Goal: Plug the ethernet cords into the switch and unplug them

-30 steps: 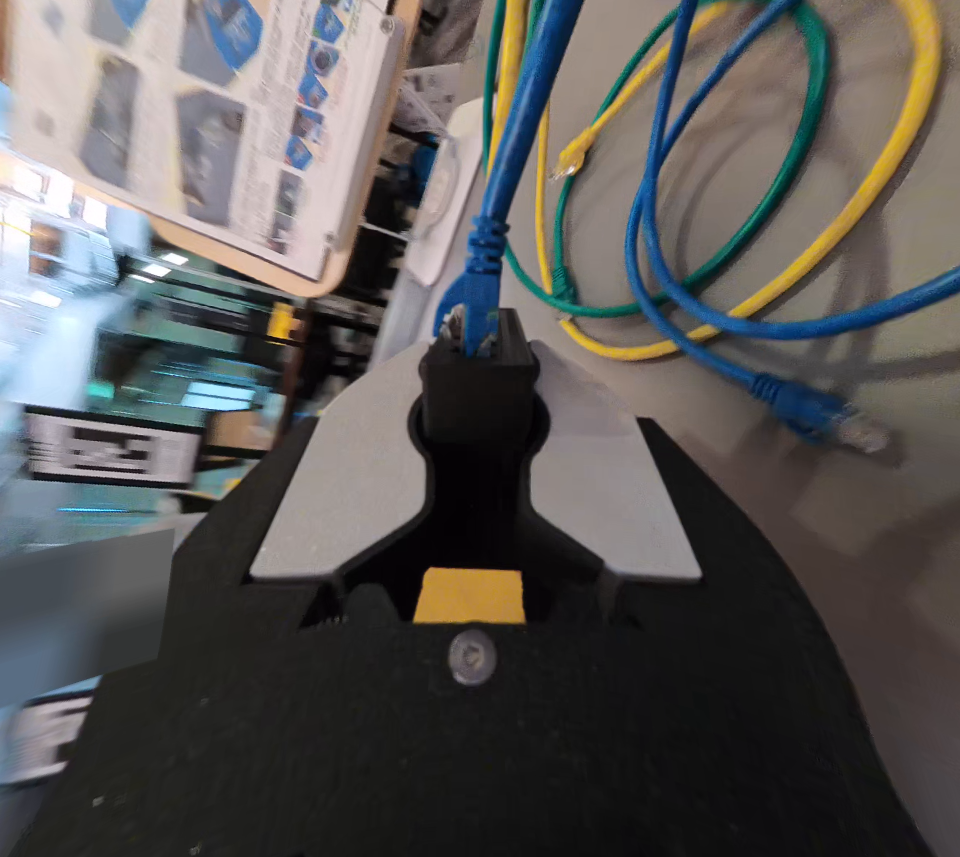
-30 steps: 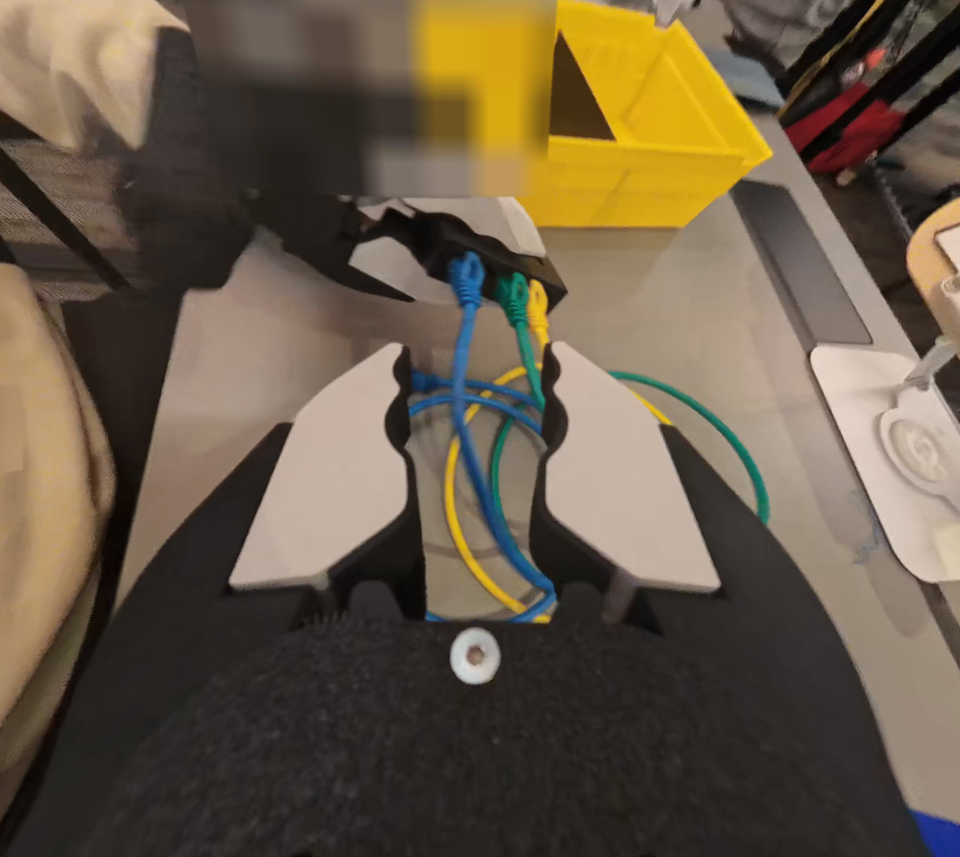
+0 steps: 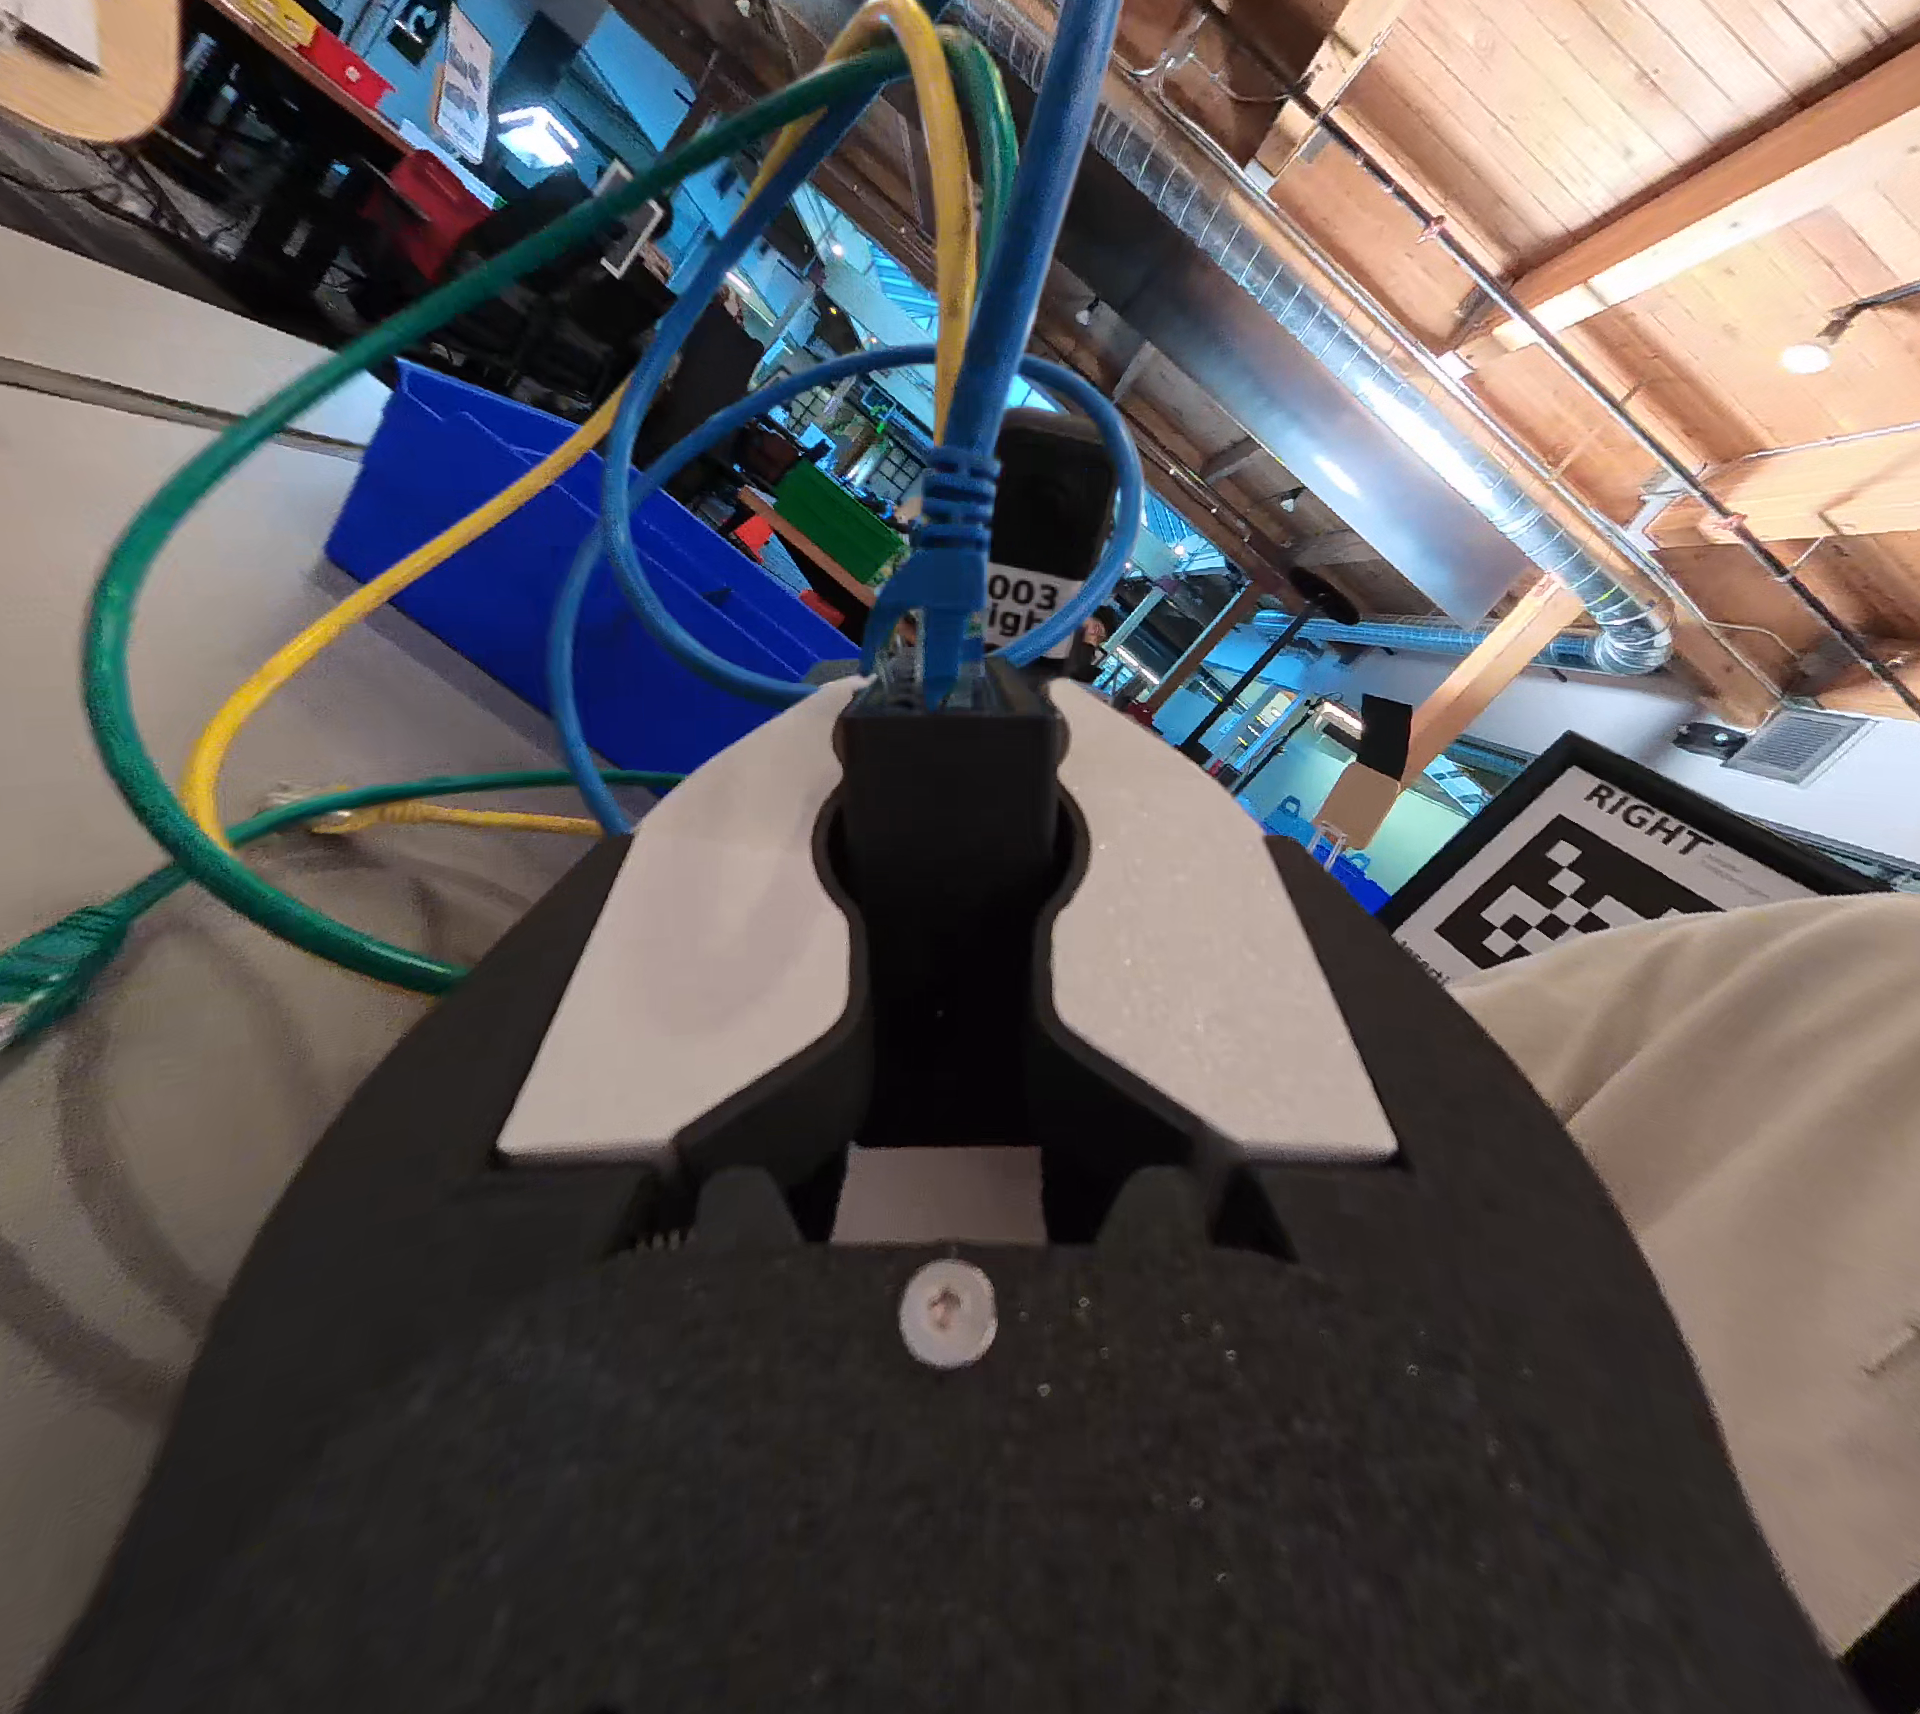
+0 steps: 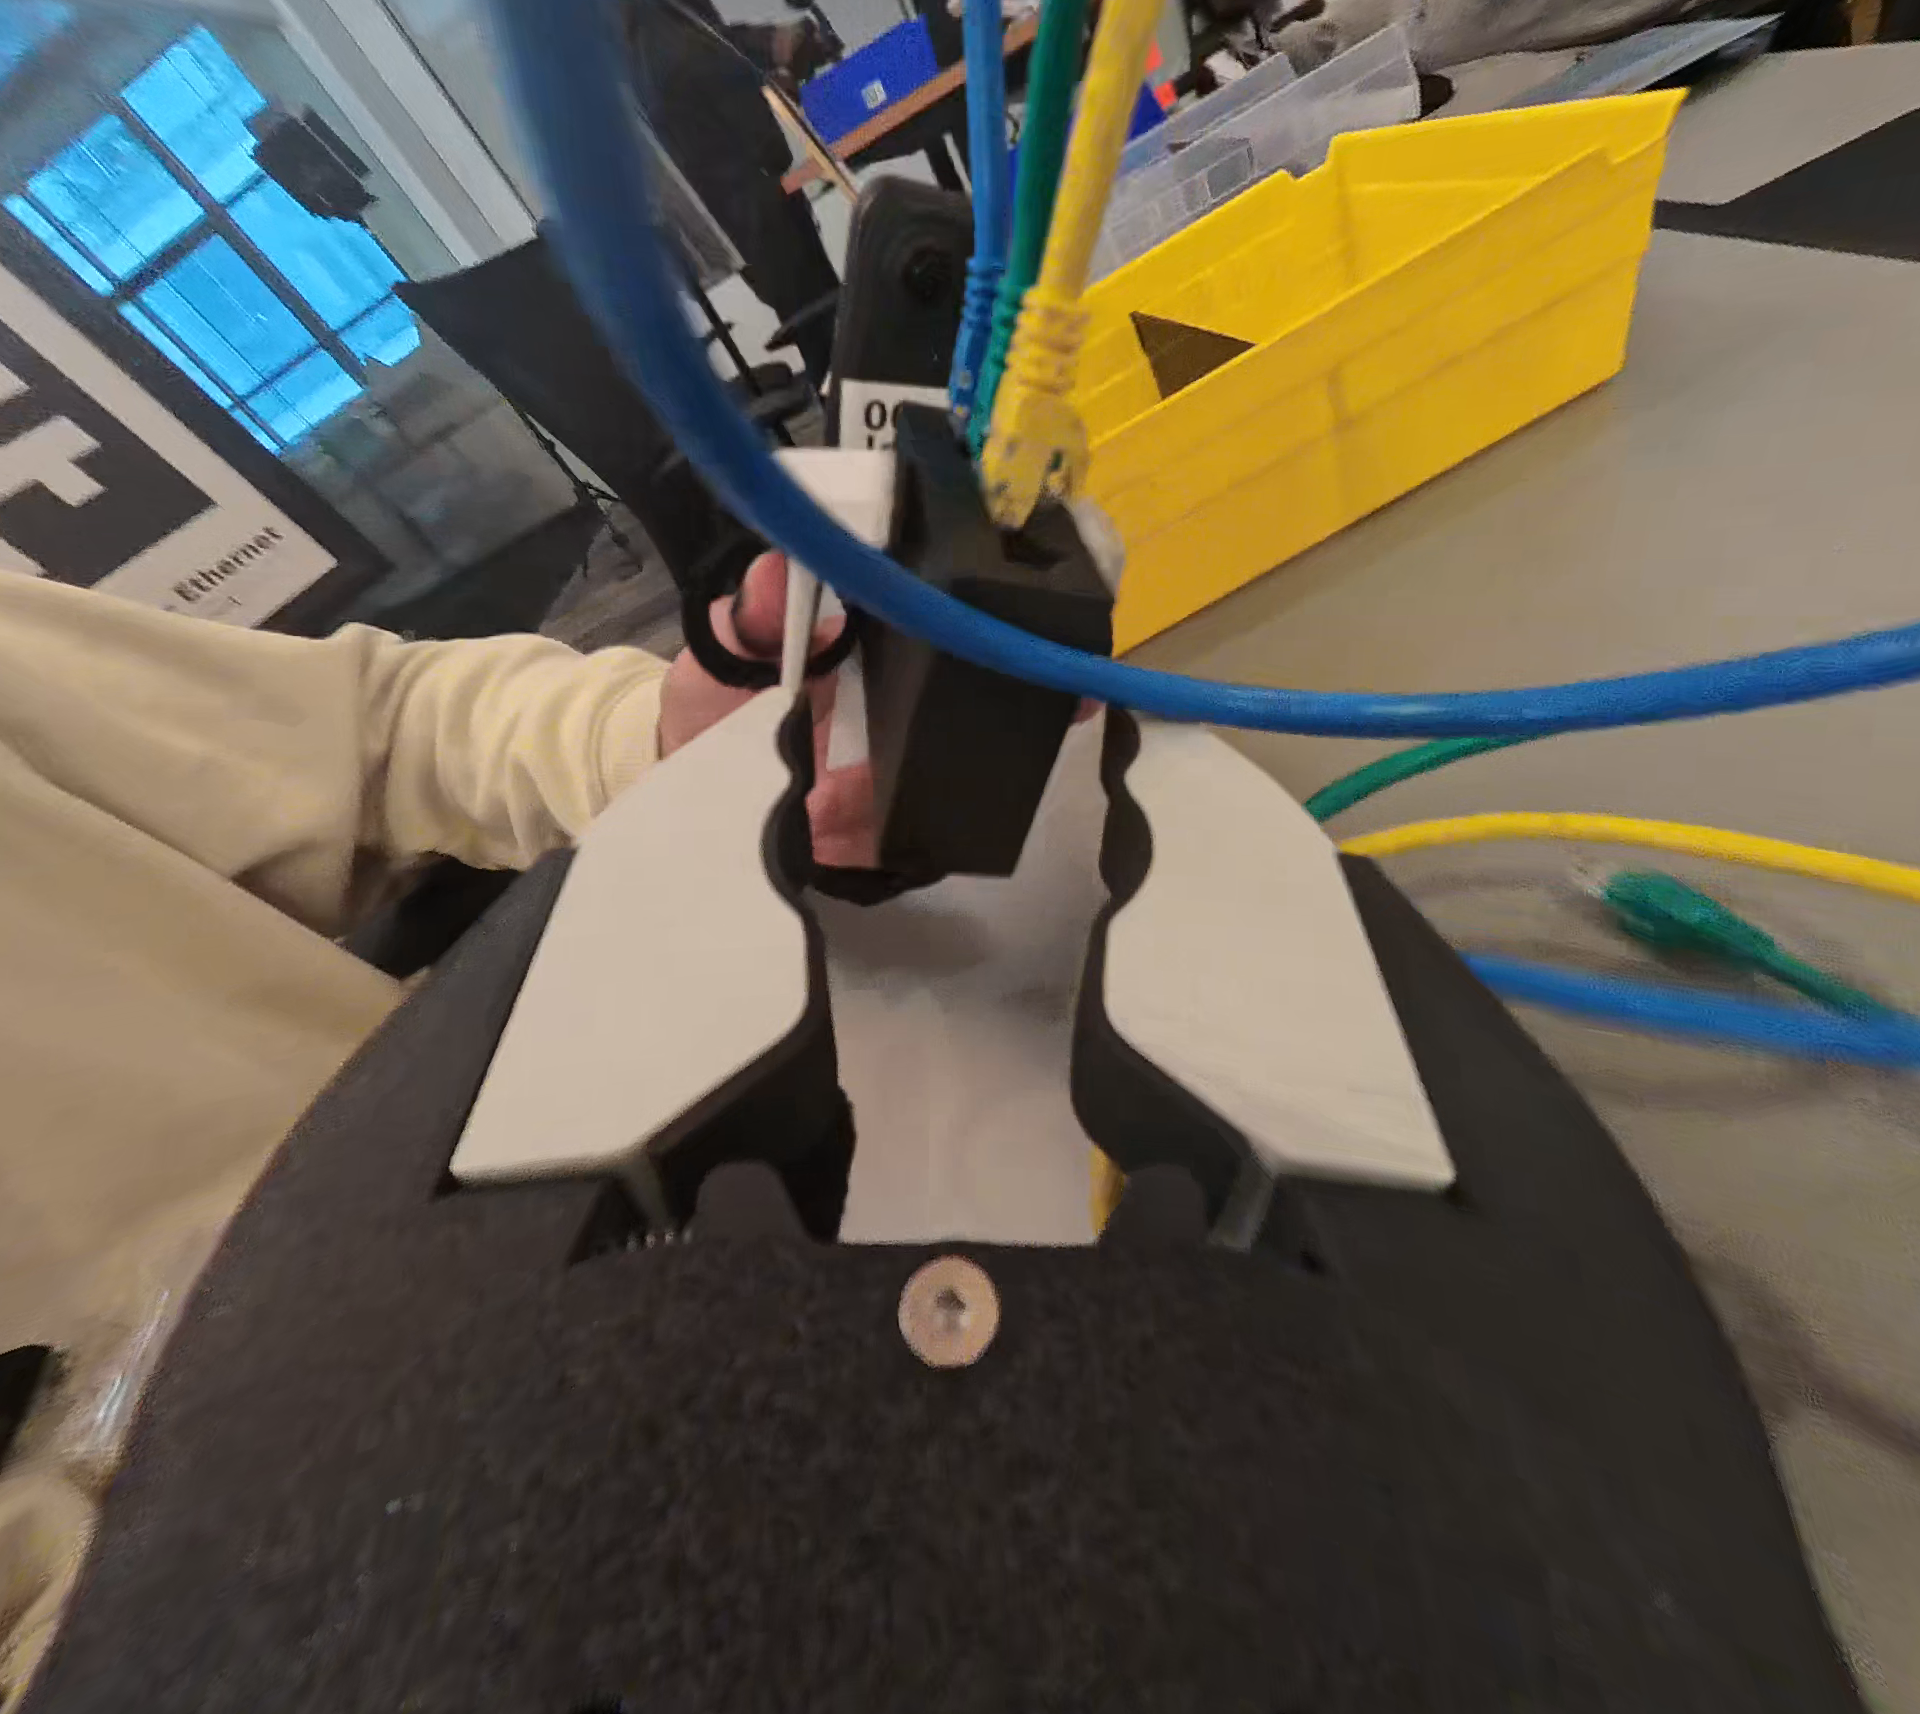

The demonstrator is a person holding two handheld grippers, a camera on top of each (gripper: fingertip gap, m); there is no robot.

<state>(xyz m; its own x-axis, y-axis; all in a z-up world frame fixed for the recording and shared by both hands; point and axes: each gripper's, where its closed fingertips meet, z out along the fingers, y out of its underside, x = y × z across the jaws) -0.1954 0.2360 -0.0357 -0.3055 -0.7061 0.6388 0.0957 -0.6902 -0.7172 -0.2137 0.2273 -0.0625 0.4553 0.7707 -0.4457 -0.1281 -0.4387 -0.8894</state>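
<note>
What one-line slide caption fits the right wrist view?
Open right gripper faces the black switch held by the left gripper, with blue, green and yellow cords plugged in.

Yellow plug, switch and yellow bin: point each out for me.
yellow plug (image 4: 1034, 417), right wrist view, on its boot.
switch (image 4: 977, 708), right wrist view, on its black side.
yellow bin (image 4: 1382, 376), right wrist view, on its front wall.

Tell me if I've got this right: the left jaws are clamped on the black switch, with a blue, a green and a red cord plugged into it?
Nearly. The left gripper does clamp the switch, and the blue cord and green cord are plugged in. The third cord isn't red, though: the right wrist view shows a yellow cord at the switch's ports.
</note>
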